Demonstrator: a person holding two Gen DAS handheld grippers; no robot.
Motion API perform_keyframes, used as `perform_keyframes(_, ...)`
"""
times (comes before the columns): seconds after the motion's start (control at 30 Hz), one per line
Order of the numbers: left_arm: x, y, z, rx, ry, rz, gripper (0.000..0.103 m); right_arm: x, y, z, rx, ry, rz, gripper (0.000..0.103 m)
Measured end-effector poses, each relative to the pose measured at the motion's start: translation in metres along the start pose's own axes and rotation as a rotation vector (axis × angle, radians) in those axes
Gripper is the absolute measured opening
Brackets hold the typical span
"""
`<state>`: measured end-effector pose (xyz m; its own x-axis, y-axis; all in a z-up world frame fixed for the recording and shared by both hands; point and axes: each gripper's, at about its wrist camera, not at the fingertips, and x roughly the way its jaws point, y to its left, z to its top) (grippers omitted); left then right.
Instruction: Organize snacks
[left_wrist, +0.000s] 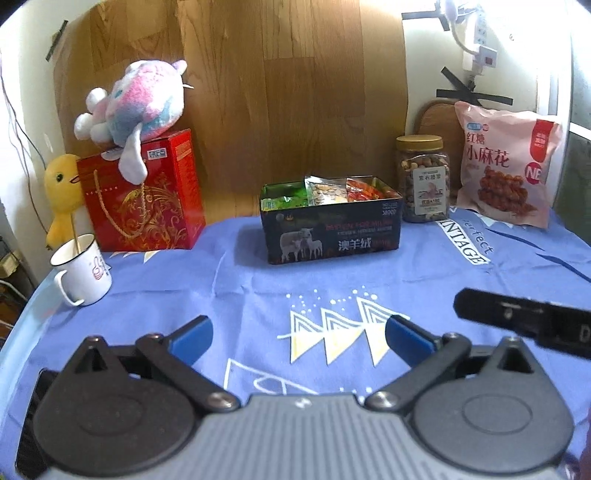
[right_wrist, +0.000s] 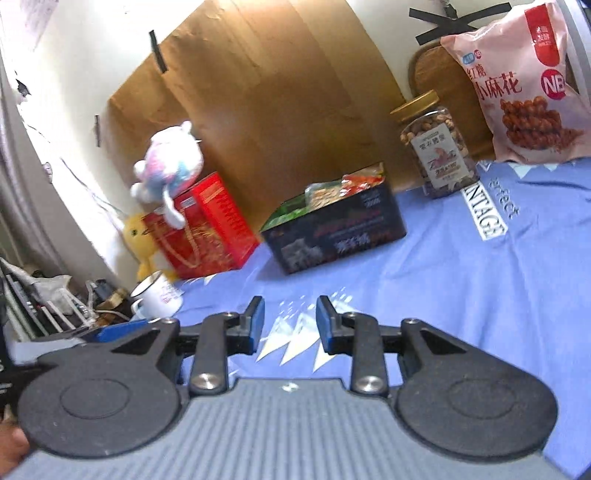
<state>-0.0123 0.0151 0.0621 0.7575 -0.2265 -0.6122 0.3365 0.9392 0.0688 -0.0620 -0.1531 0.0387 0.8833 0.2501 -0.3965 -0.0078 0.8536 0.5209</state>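
Left tool: released, blue pads spread wide above the blue cloth, grasping nothing.
Right tool: pads parted by a narrow gap with nothing between them, hovering over the cloth; in the left view only a dark slab of it juts in from the right edge, cut off.
Snack tin: dark, open-topped, sheep printed on its front, standing mid-desk behind both tools; its lettering smears to a blur in the right view.
Snack packets: green, clear and red packs stand upright inside the tin, their lower halves hidden by its wall.
Nut jar: gold lid, just right of the tin, label too small to read.
Pink snack bag: leans upright at the back right beside the jar, hiding most of a wooden board behind it.
Red gift box: back left, a pastel plush perched on top.
Yellow duck toy: half hidden behind the box.
White mug: near the desk's left edge, a thin stick standing in it; its contents are not visible.
Desk: wholly covered by the cloth, whose printed words are partly cut off.
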Motion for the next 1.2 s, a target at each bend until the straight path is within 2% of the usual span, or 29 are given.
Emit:
perform_keyframes(0.1,-0.011,-0.001,-0.006,-0.007,-0.011,0.007,0.103,-0.012,0.008,-0.009,0.005,-0.016,0.007,0.042)
perform_keyframes(0.37,-0.034,-0.005,-0.019,-0.003,-0.046,0.036,0.103,-0.029,0.021,-0.023,0.0,-0.02,0.009,0.042)
perform_keyframes(0.47,-0.045,-0.006,-0.022,0.003,-0.069,0.043,0.103,-0.036,0.026,-0.025,-0.003,-0.026,0.01,0.043)
perform_keyframes(0.53,-0.052,-0.006,-0.024,0.0,-0.083,0.034,0.103,-0.042,0.028,-0.027,-0.005,-0.034,0.015,0.049)
perform_keyframes(0.8,-0.076,-0.01,-0.03,0.0,-0.121,0.053,0.103,-0.061,0.036,-0.039,-0.015,-0.074,0.018,0.05)
perform_keyframes(1.0,-0.08,-0.011,-0.028,-0.022,-0.131,0.049,0.103,-0.072,0.04,-0.042,-0.047,-0.109,0.005,0.051)
perform_keyframes(1.2,-0.078,-0.015,-0.03,-0.003,-0.143,0.092,0.103,-0.079,0.034,-0.044,-0.04,-0.144,-0.009,0.053)
